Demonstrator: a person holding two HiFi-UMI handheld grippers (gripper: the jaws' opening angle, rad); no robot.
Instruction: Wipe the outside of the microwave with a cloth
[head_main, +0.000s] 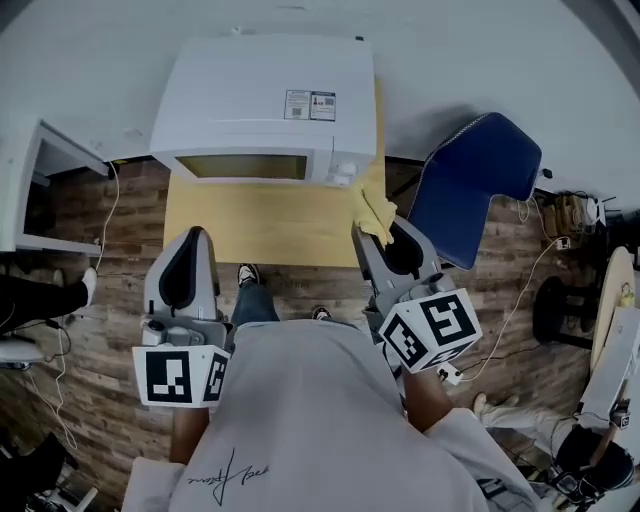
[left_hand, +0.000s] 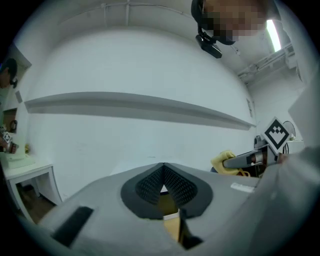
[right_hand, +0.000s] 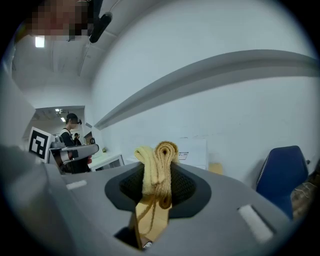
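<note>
While the white microwave (head_main: 265, 105) sits at the back of the wooden counter (head_main: 260, 225), the right gripper (head_main: 378, 228) hovers near its front right corner, jaws clamped on a folded yellow cloth (head_main: 372, 208) that pokes past their tips. The left gripper (head_main: 192, 240) is at the counter's near edge, jaws pressed together with nothing between them.

White microwave (head_main: 265, 110) standing at the far edge of the tabletop (head_main: 250, 225); yellow cloth (head_main: 374, 208) held up off it.
Boxy, door closed, knobs at front right. Bunched into thick folds, pinched in the right hand-held gripper (head_main: 383, 238), by the right edge, just before the microwave's front right corner.
</note>
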